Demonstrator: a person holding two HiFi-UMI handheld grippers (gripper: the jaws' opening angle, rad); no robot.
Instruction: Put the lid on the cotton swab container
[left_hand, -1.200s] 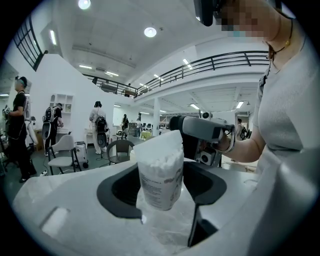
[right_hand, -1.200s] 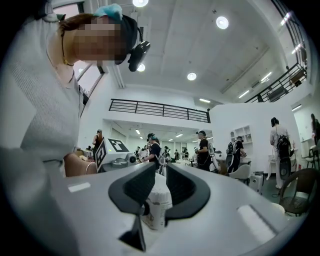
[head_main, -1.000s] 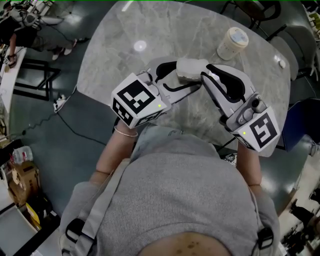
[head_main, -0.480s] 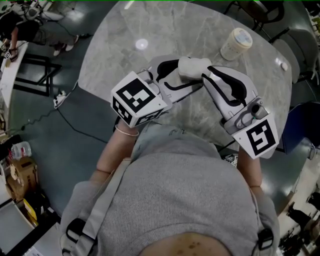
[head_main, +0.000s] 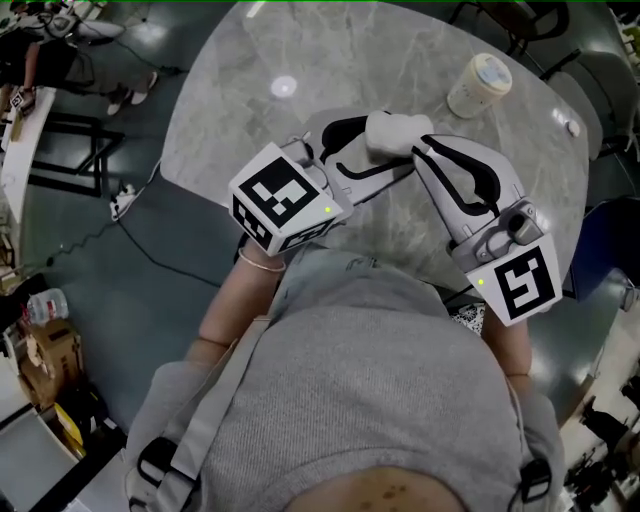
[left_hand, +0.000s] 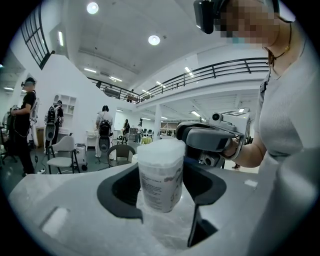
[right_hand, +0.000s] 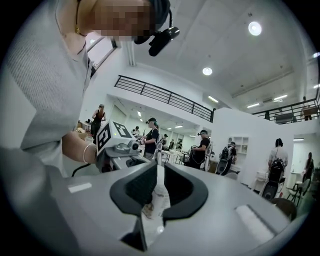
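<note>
A clear cotton swab container (left_hand: 159, 182) with a printed label stands upright between the jaws of my left gripper (left_hand: 161, 194), which is shut on its body. A frosted white lid (left_hand: 161, 150) sits on top of it. In the head view the container (head_main: 392, 131) hangs over the marble table, between my left gripper (head_main: 368, 152) and right gripper (head_main: 414, 150). My right gripper (right_hand: 157, 187) has its jaws almost together, with a thin white edge between them that seems to be the lid's rim. That gripper (left_hand: 207, 140) shows right behind the lid.
A second lidded round tub (head_main: 478, 84) stands at the far right of the grey marble table (head_main: 250, 90). A small white object (head_main: 568, 127) lies near the right edge. The table's near edge is against the person's body. A cable runs over the floor at left.
Both grippers and the container between them have shifted slightly farther and to the right over the table. The grips look unchanged.
</note>
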